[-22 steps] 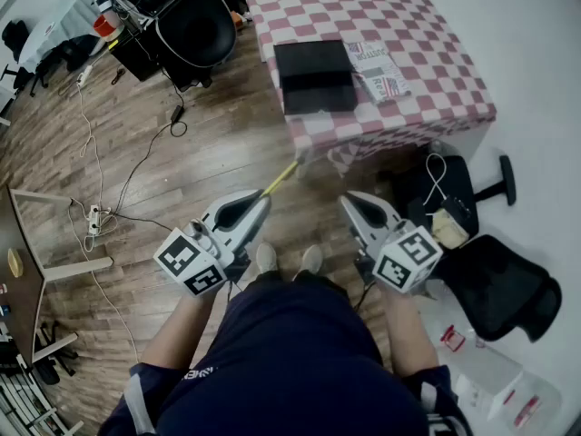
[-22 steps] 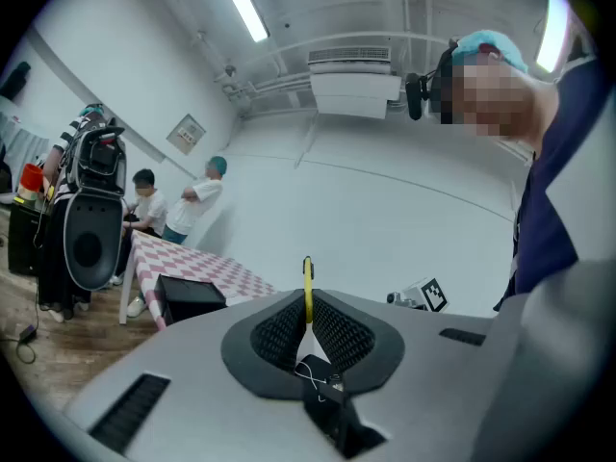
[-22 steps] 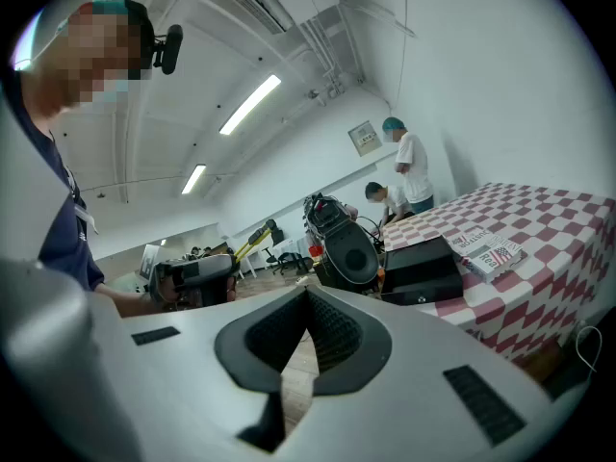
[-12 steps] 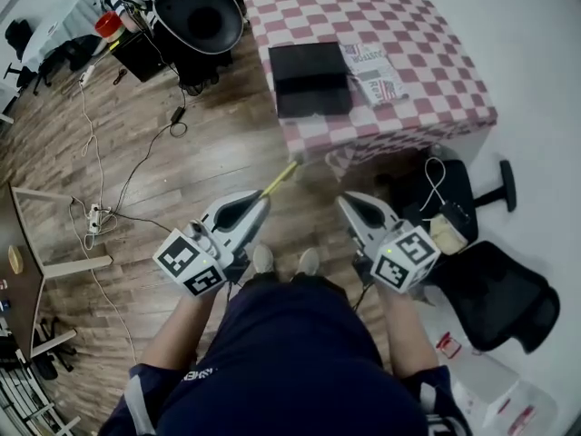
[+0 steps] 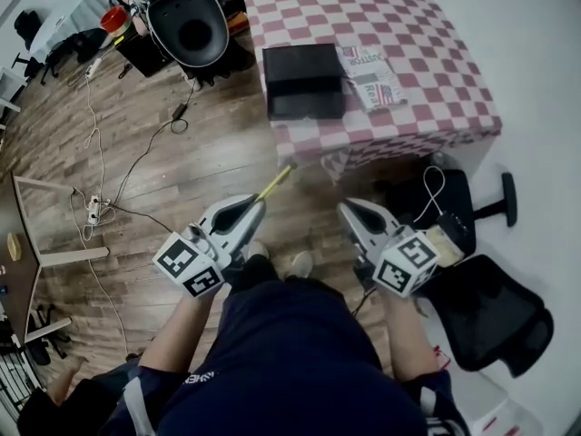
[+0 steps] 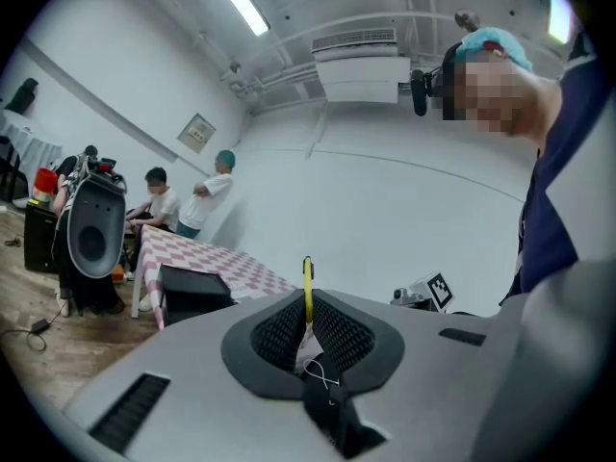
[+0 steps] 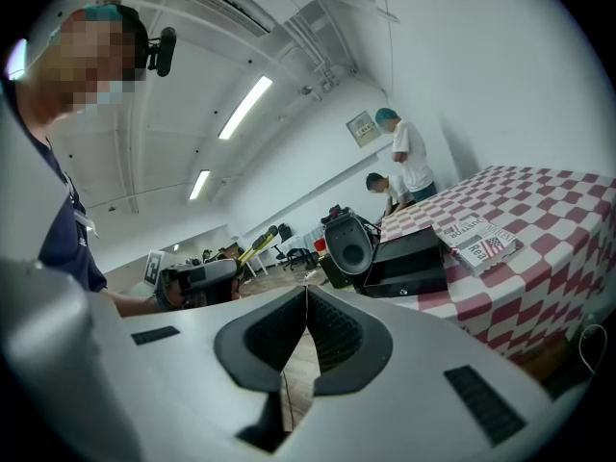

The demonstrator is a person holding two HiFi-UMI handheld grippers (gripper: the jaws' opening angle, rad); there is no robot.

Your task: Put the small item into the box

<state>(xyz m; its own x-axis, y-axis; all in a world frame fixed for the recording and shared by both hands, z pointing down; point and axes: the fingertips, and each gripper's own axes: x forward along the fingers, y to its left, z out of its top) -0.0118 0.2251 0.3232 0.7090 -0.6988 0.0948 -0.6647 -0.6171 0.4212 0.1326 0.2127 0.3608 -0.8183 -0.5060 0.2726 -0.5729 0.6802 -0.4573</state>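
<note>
A black box (image 5: 302, 81) lies on the checked table (image 5: 408, 25), well ahead of both grippers. My left gripper (image 5: 263, 200) is shut on a thin yellow stick-like item (image 5: 278, 179) that pokes out past its tips toward the table. In the left gripper view the yellow item (image 6: 308, 292) stands upright between the closed pads of the left gripper (image 6: 309, 308), with a small white tag and string below it, and the box (image 6: 192, 292) shows far left. My right gripper (image 5: 345, 205) is shut with nothing in it. The right gripper (image 7: 306, 292) faces the box (image 7: 409, 263).
A printed booklet (image 5: 370, 75) lies beside the box on the table. A round black chair (image 5: 191, 25) stands left of the table. Cables (image 5: 118, 189) trail over the wood floor. A black office chair (image 5: 490, 307) and a bag sit at the right. People sit far back.
Both grippers keep their hold and pose. The head view has drifted, so the table and box sit slightly lower and further left. The person's feet have shifted.
</note>
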